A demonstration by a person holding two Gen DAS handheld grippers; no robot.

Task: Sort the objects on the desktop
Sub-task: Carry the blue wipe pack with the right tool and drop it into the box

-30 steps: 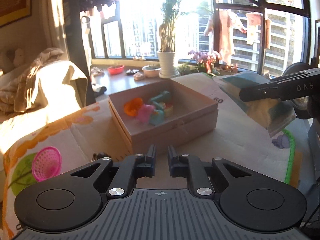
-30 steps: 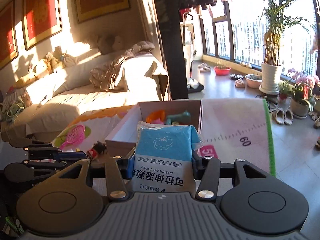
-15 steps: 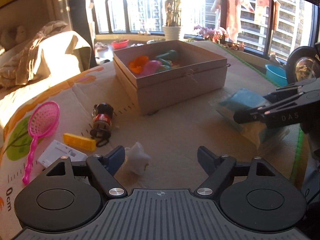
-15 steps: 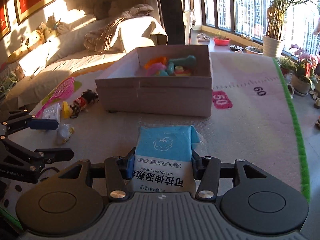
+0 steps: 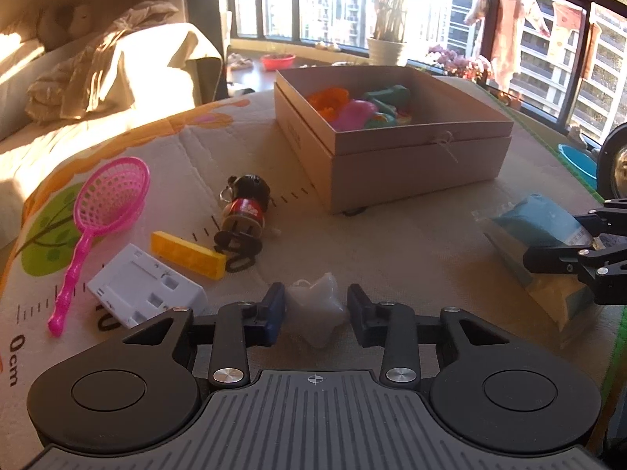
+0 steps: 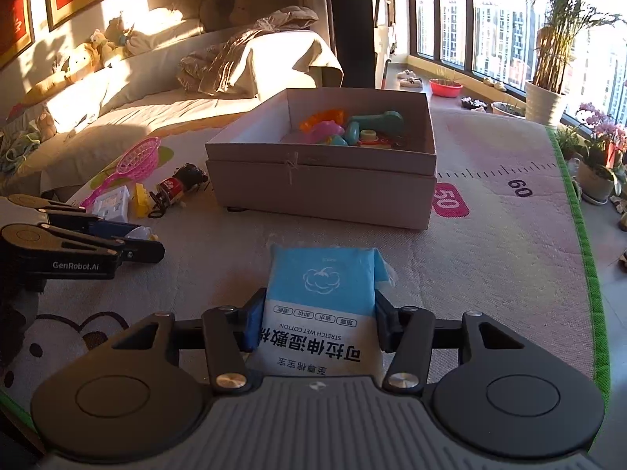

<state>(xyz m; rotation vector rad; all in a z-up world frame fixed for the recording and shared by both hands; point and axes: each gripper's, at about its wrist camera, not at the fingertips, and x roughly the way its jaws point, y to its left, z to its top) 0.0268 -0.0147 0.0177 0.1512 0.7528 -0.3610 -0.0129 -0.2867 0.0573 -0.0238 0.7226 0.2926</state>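
Note:
A cardboard box [image 5: 415, 164] [image 6: 325, 192] holding several colourful toys stands on the play mat. My left gripper [image 5: 315, 309] is open, its fingers on either side of a small white star-shaped object [image 5: 315, 313] lying on the mat. My right gripper [image 6: 319, 321] is shut on a blue-and-white cotton wipes pack [image 6: 321, 313], which rests low on the mat; the pack also shows in the left wrist view [image 5: 548, 258]. Left of the box lie a pink toy strainer [image 5: 106, 211], a yellow block [image 5: 188, 254], a white plastic piece [image 5: 145, 290] and a black-and-red figurine keychain [image 5: 245, 211].
A sofa with a blanket [image 6: 250, 58] lies behind the mat. Windows, a potted plant [image 6: 548, 90] and flower pots [image 6: 595, 172] are at the far right. The mat's green edge [image 6: 588, 258] runs along the right side.
My left gripper opened, dropped to the mat and came around the white star. My right gripper lowered the wipes pack from in front of the box down to the mat.

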